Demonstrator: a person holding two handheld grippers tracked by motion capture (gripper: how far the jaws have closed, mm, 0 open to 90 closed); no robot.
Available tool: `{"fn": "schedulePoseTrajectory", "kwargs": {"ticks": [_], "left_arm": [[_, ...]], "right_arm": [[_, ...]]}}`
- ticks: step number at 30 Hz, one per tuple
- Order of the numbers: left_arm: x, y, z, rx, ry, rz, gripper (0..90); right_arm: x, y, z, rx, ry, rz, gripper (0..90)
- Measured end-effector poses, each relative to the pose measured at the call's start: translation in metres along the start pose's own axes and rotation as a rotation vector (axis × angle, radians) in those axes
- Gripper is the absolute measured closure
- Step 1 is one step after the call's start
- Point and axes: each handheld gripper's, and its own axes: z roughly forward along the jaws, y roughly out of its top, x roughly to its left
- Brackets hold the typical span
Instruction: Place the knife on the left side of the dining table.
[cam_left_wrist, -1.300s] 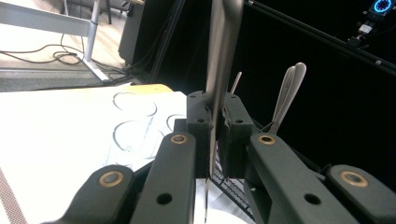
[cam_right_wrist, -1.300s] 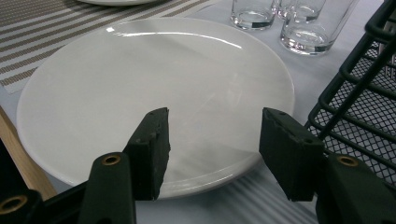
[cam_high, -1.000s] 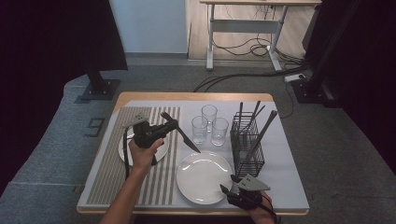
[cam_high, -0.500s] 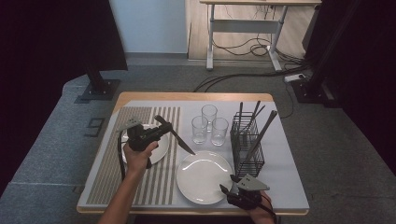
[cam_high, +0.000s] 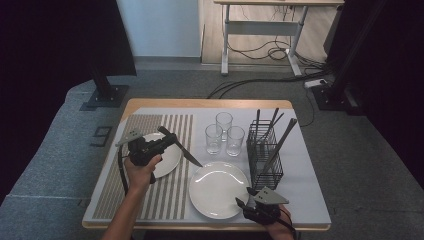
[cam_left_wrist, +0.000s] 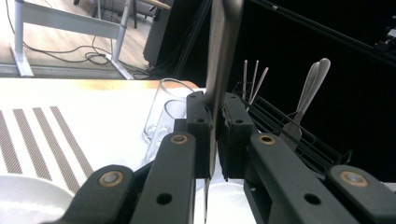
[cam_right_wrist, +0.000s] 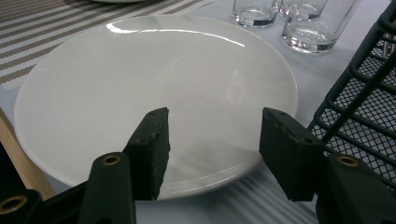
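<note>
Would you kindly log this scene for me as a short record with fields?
left gripper: shut on knife, held above the small plate
right gripper: open, empty, at the near rim of the large plate
glasses: three, upright, behind the large plate
rack: wire, holds cutlery, right of the glasses

left gripper (cam_high: 172, 141) clamped, right gripper (cam_high: 241, 204) agape
</note>
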Motion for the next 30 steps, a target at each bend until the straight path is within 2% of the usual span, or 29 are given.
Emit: {"fn": "schedulePoseTrajectory", "kwargs": {"ticks": [13,18,30], "left_arm": [[0.010,-0.007,-0.023,-0.022,0.025,-0.027,84.1],[0.013,-0.010,-0.026,-0.023,0.035,-0.037,84.1],[0.013,-0.012,-0.031,-0.020,0.046,-0.030,84.1]], "right_arm": [[0.000,0.000,0.001,0.003,0.002,-0.001,43.0],[0.001,0.000,0.001,0.004,0.003,-0.002,43.0],[0.000,0.000,0.001,0.003,0.000,0.000,43.0]]}}
